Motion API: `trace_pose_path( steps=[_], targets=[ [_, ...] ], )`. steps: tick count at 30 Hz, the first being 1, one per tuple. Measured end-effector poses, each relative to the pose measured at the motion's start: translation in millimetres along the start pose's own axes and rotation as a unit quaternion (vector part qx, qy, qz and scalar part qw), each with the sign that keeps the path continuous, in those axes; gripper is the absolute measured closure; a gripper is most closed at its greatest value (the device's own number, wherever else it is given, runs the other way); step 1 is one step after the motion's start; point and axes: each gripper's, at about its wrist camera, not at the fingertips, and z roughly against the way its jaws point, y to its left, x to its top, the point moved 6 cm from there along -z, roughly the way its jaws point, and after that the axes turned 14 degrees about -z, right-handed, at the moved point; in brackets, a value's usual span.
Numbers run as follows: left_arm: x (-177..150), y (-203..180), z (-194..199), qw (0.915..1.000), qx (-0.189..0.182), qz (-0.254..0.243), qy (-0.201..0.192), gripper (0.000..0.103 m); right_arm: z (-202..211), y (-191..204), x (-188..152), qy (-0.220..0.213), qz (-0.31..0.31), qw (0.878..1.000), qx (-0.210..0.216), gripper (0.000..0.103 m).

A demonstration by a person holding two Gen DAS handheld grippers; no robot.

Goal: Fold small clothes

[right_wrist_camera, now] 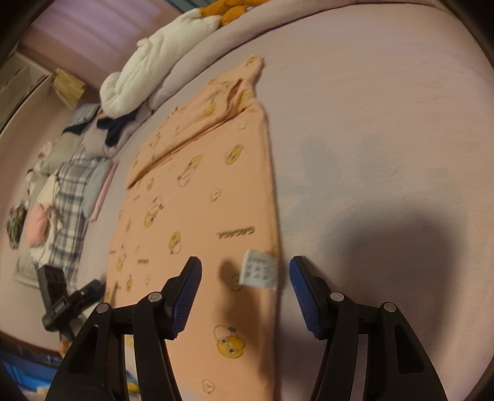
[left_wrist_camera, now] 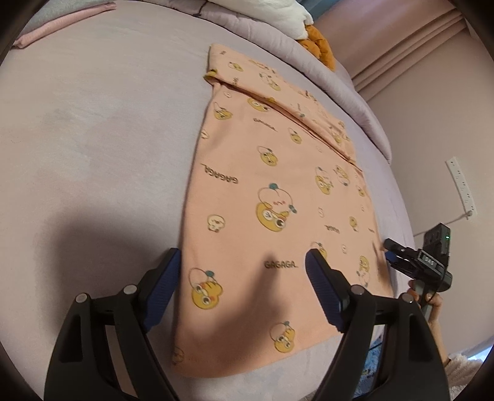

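A small peach garment (left_wrist_camera: pixel 271 191) printed with yellow cartoon faces lies flat on the lilac bed, its far part folded over. My left gripper (left_wrist_camera: pixel 244 262) is open and empty, hovering over the garment's near hem at its left edge. My right gripper (right_wrist_camera: pixel 245 271) is open and empty over the same garment (right_wrist_camera: pixel 197 197), straddling its right edge near a white care label (right_wrist_camera: pixel 259 273). The right gripper also shows in the left wrist view (left_wrist_camera: pixel 389 250) at the garment's right edge, and the left gripper shows in the right wrist view (right_wrist_camera: pixel 92 288).
The lilac bed sheet (left_wrist_camera: pixel 92 138) spreads wide to the left. A rolled lilac duvet (left_wrist_camera: pixel 339 83), a white plush (right_wrist_camera: pixel 160 55) and an orange toy (left_wrist_camera: pixel 318 43) lie along the far side. Checked and pink clothes (right_wrist_camera: pixel 68 197) are piled beyond. A pink folded cloth (left_wrist_camera: pixel 61 24) lies far left.
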Motion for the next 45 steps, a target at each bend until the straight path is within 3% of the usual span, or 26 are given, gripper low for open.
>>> trace_pose_path(
  steps=[8,20,26,32,36,43,45],
  targets=[
    [-16,-14,3,0.9991,-0.038,-0.015,0.010,0.023,-3,8,-26,0.047,0.029,0.998,0.026,0.043],
    [-29,-17,11,0.9963,-0.083,0.023,0.010,0.025,4,7,-58,0.107,0.018,0.991,0.081,0.043],
    [-22,-18,5,0.9960,-0.085,0.026,0.006,0.026,-3,5,-53,0.109,-0.023,0.987,0.116,0.043],
    [-14,-17,-3,0.9953,-0.091,0.031,0.002,0.029,-11,15,-46,0.096,-0.022,0.988,0.123,0.043],
    [-13,-11,-3,0.9954,-0.086,0.040,0.001,0.044,-13,19,-45,0.088,-0.016,0.989,0.121,0.046],
    [-20,4,-1,0.9964,-0.059,0.061,0.005,0.083,-11,8,-44,0.077,-0.007,0.994,0.083,0.080],
    [-21,8,-1,0.9961,-0.055,0.069,0.004,0.089,-11,7,-44,0.072,-0.006,0.995,0.075,0.085]
  ],
)
